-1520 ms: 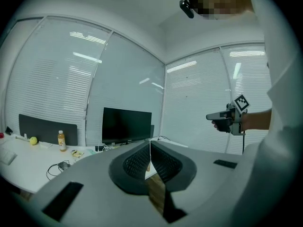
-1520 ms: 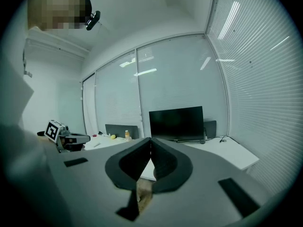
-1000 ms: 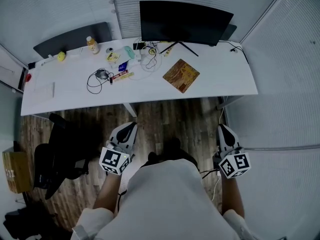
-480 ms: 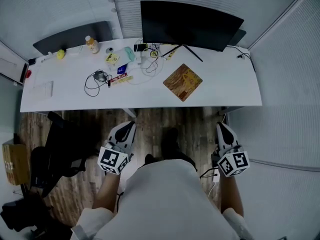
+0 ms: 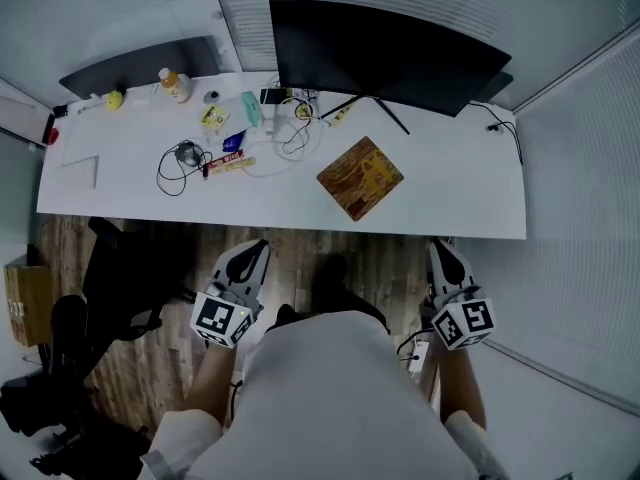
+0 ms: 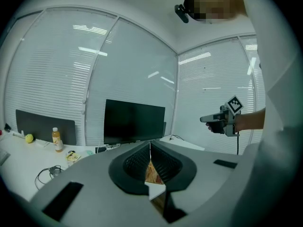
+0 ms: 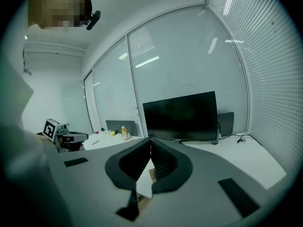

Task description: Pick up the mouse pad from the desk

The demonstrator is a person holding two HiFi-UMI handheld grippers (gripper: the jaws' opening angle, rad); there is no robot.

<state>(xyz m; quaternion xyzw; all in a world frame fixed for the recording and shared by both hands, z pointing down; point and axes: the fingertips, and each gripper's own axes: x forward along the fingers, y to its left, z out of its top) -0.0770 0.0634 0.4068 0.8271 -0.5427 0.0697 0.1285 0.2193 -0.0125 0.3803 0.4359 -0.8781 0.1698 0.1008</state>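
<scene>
1. On the tabletop (image 5: 450,193), right of centre, the mouse pad (image 5: 360,178) lies flat and skewed, in front of the monitor (image 5: 380,53) and near the front edge
2. Left gripper (image 5: 260,246) and right gripper (image 5: 438,248) both hang short of the tabletop, well apart from the pad; jaws of each are together, nothing between them
3. Pad looks thin, light and floppy; underside probably grippy, so it won't slide easily
4. Best hold, I'd say: open up, pinch the corner nearest the front edge, peel upward; expect sag
</scene>
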